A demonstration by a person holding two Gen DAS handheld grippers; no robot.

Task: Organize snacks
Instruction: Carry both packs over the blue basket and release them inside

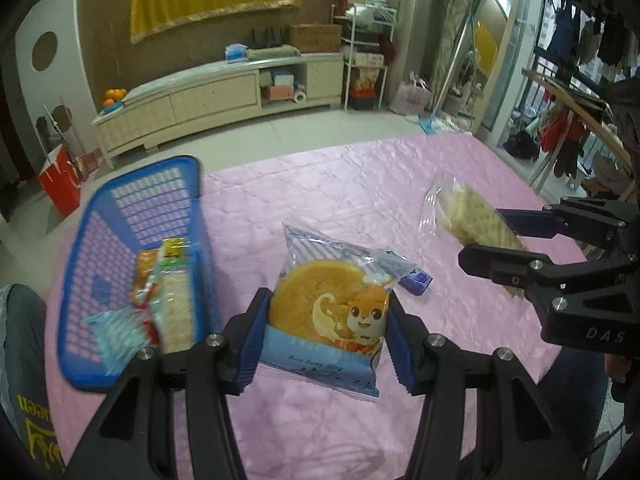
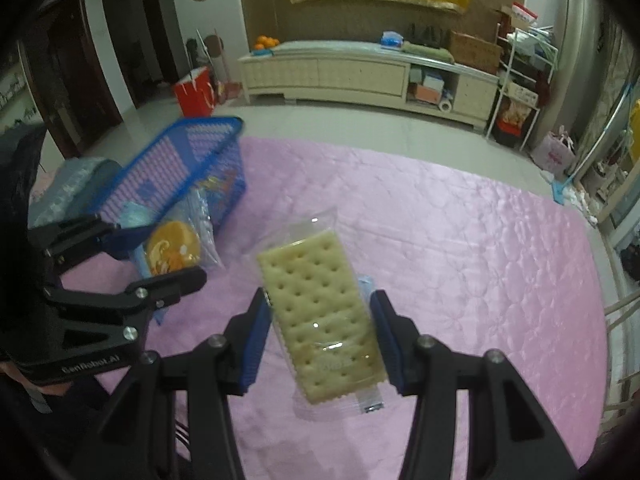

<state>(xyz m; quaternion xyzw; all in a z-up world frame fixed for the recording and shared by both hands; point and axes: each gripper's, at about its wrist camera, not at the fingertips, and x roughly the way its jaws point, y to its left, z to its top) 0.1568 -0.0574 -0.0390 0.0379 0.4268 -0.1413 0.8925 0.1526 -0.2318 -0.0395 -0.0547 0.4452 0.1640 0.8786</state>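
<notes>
Above pink cloth [image 2: 460, 220]: clear-wrapped pale dimpled cracker pack [image 2: 320, 320], lifted.

— How is the scene lit?
— Soft, even indoor light is seen in both views; daylight enters from the glazed door [image 1: 496, 40] at the right. Sheen is spread over the pink cloth [image 2: 460, 248], strongest toward its right edge.
— And sharpness?
— Motion blur is noticed on the blue basket [image 1: 132, 248] and its contents. Straight lines are bowed by the fisheye lens, and the corners are darkened to black.
</notes>
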